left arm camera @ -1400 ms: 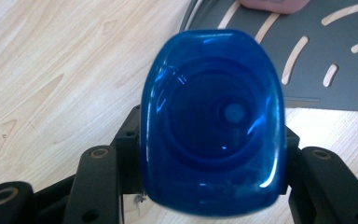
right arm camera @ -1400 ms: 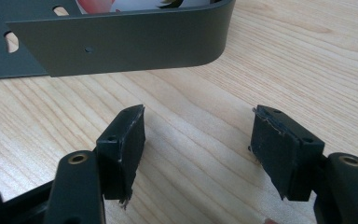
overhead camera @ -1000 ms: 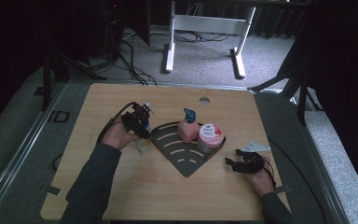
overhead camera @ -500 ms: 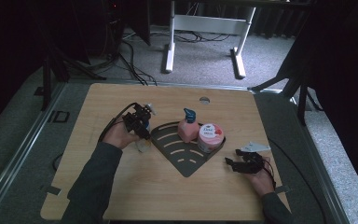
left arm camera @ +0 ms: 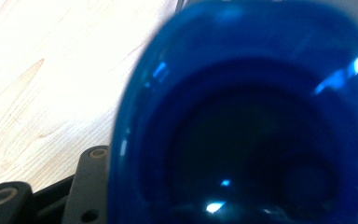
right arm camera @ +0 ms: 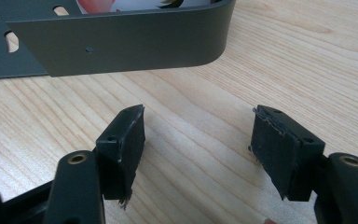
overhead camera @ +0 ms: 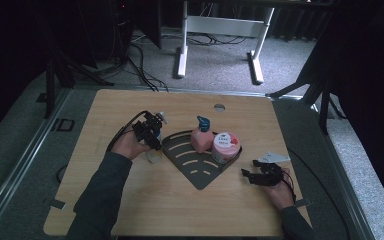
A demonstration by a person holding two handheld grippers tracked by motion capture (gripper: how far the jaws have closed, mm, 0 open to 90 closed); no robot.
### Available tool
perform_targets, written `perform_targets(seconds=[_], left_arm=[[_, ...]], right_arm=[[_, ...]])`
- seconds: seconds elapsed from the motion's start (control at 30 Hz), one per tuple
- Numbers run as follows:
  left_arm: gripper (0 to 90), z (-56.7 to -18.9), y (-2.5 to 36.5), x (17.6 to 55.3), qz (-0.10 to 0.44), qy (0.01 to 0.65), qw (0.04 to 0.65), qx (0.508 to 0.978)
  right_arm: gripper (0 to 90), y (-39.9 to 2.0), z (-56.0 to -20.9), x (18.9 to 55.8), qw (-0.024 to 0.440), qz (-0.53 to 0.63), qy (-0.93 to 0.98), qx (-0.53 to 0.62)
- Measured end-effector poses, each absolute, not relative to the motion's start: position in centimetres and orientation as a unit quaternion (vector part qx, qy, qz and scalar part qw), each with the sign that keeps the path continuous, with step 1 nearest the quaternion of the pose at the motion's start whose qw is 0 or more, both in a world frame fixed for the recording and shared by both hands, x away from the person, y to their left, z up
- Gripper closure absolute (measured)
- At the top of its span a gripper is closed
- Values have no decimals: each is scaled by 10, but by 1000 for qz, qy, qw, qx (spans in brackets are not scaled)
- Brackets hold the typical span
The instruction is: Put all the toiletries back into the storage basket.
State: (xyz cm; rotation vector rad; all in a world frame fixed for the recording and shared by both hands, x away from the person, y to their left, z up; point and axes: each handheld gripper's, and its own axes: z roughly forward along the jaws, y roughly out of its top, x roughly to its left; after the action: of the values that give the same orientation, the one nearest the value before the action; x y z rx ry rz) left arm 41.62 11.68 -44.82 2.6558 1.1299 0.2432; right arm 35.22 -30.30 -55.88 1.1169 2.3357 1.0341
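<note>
My left gripper (overhead camera: 151, 134) stands at the left edge of a dark grey corner rack (overhead camera: 200, 172). It is shut on a bottle (overhead camera: 155, 153) with a pale cap, which stands upright. In the left gripper view the bottle (left arm camera: 242, 116) is a blue translucent blur against the jaws. A pink pump bottle (overhead camera: 200, 138) and a round pink-lidded jar (overhead camera: 226, 146) stand in the rack. My right gripper (overhead camera: 250, 175) rests low on the wooden table, right of the rack. In its own view the right gripper (right arm camera: 198, 135) is open over bare wood, just short of the rack wall (right arm camera: 121, 42).
The wooden table (overhead camera: 130, 205) has a small round hole (overhead camera: 219, 107) near its far edge. A white desk frame (overhead camera: 220, 27) and floor cables (overhead camera: 140, 60) lie beyond it. Grey carpet borders both sides.
</note>
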Motion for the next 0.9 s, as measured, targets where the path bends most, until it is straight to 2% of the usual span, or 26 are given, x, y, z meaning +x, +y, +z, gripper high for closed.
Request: perform_targets(seconds=[0.2,0.33,0.9], left_arm=[[492,-451,116,416,76,389,125,909],[538,-451,116,416,69,383,127,912],[555,-450,113,414,75,379,119,915]], right_arm=[[347,-303,-559,352,176,365,825,394],[346,-303,-559,352,176,365,825,394],[346,-303,-559,352,176,365,825,394]])
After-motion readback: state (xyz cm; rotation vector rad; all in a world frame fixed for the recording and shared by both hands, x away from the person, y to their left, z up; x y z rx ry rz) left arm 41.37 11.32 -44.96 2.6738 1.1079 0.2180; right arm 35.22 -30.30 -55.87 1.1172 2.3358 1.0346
